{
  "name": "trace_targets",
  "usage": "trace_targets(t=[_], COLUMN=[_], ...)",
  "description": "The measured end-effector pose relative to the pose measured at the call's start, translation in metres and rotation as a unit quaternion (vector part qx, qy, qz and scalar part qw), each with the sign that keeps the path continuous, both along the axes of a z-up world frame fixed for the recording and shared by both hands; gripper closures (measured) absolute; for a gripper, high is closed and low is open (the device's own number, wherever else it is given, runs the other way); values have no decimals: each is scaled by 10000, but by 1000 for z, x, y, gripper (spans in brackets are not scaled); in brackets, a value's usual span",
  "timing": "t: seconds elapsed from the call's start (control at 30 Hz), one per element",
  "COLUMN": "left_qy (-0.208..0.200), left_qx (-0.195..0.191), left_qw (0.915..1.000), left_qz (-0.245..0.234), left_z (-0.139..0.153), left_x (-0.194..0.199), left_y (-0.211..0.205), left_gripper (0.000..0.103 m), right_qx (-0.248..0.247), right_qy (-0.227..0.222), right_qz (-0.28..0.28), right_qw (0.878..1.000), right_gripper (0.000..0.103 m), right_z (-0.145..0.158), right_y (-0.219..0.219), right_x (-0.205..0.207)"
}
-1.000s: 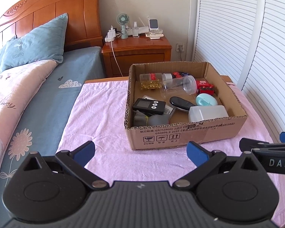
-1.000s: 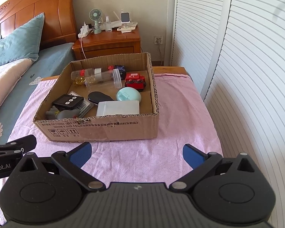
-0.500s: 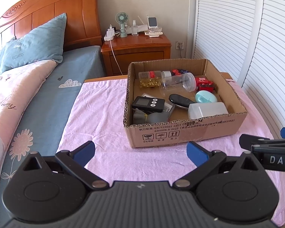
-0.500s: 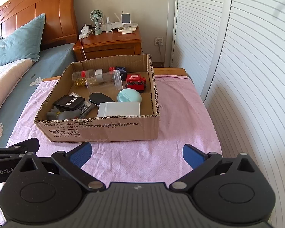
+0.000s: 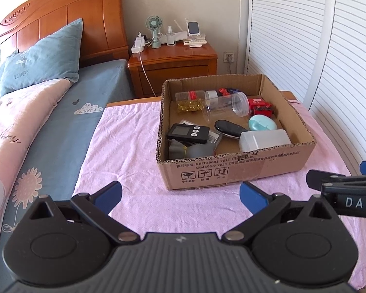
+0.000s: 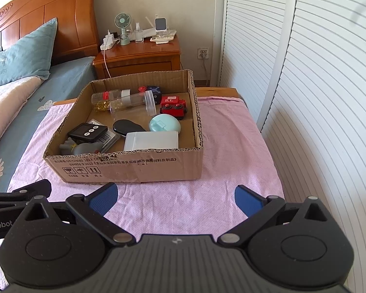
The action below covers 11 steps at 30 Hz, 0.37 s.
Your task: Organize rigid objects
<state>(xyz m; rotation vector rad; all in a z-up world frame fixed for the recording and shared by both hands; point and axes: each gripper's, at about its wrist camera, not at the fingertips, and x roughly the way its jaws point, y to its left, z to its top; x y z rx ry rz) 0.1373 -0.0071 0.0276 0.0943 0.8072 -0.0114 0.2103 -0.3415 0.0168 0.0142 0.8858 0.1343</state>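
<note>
An open cardboard box point(image 5: 231, 171) point(image 6: 134, 168) stands on a pink cloth. It holds a black timer point(image 5: 188, 133) point(image 6: 87, 133), a clear jar point(image 5: 225, 106), a pill bottle point(image 5: 190, 100), a red toy car point(image 5: 259, 106) point(image 6: 173, 106), a mint case point(image 5: 262, 123) point(image 6: 164, 123), a white box point(image 5: 264, 140) point(image 6: 151, 140), a black oval item point(image 5: 228, 128) and a grey toy point(image 5: 190, 149). My left gripper point(image 5: 180, 193) is open and empty, in front of the box. My right gripper point(image 6: 174, 196) is open and empty, also in front of the box.
The pink cloth point(image 5: 129, 146) covers a small table next to a bed point(image 5: 36, 122). A wooden nightstand point(image 5: 173, 61) with a fan and chargers stands behind. White louvred doors point(image 6: 305, 73) run along the right side.
Both grippers have pulled back and risen a little from the box, so it looks smaller and farther. Both stay open and empty. The box contents are unchanged.
</note>
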Motion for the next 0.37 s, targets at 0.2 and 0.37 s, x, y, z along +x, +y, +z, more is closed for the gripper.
trace_targets(t=[0.2,0.37], left_qy=[-16,-7], left_qx=[7,20], left_qw=[10000,10000], left_qz=[-17,-27], left_z=[2,2], left_x=[-1,-2], left_y=[-1,-2], left_gripper=[1,1], right_qx=[2,7], right_qy=[-3,-1], right_qz=[-6,-12], right_qw=[10000,10000], right_gripper=[0,0], right_z=[0,1], right_y=[0,-1], right_x=[0,0])
